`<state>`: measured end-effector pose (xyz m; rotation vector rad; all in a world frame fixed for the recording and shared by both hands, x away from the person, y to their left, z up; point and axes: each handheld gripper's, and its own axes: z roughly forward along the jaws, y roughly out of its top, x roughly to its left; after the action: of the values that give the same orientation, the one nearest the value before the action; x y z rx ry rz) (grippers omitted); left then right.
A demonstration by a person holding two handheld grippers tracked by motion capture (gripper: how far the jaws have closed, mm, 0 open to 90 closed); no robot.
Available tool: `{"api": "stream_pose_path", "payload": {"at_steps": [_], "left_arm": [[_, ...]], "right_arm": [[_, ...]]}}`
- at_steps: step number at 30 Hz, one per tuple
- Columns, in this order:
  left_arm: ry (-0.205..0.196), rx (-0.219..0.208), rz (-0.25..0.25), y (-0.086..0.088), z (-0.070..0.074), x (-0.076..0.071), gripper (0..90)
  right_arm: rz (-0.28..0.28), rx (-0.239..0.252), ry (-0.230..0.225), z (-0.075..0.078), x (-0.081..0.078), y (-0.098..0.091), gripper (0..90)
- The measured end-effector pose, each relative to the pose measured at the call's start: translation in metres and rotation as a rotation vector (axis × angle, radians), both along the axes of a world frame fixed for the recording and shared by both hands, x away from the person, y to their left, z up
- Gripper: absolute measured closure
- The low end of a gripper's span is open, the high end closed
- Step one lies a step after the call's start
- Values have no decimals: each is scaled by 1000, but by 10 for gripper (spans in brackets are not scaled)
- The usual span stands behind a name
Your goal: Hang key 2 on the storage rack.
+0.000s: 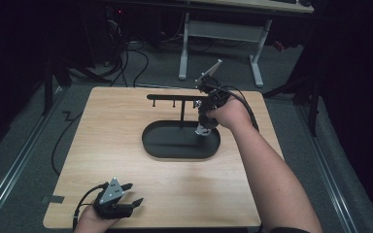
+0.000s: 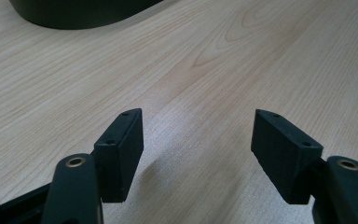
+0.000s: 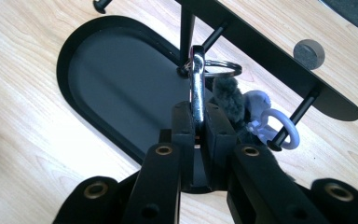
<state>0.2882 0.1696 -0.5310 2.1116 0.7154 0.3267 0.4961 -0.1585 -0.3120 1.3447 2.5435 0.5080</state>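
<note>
right gripper [image 3: 198, 122] is clenching a light, rigid, slippery silver metal keychain clasp [image 3: 196, 88] at twelve o'clock; left gripper [image 2: 198, 149] is resting released.

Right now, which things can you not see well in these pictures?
- Keychain, right gripper view: its lower end is hidden between the right tool pads.
- Grey fluffy charm, same view: partly behind the tool.
- Tray, left gripper view: cut off by the top edge.

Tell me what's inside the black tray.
The tray looks bare apart from the stand's post rising from it. The right gripper and its keychain cover the near end.
</note>
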Motion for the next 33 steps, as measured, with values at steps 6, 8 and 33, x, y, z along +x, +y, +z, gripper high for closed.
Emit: {"api": "stream_pose_path", "payload": {"at_steps": [6,8,33], "left_arm": [[1,5,-6,-1,0,-1,349],[4,4,-6,-1,0,0,349],[11,19,-15,-3,-2,0,348]], "right_arm": [[26,-8,-3,3,-5,2,853],[32,-4,2,4,-5,2,853],[23,0,-17,-1,-6,6,853]]}}
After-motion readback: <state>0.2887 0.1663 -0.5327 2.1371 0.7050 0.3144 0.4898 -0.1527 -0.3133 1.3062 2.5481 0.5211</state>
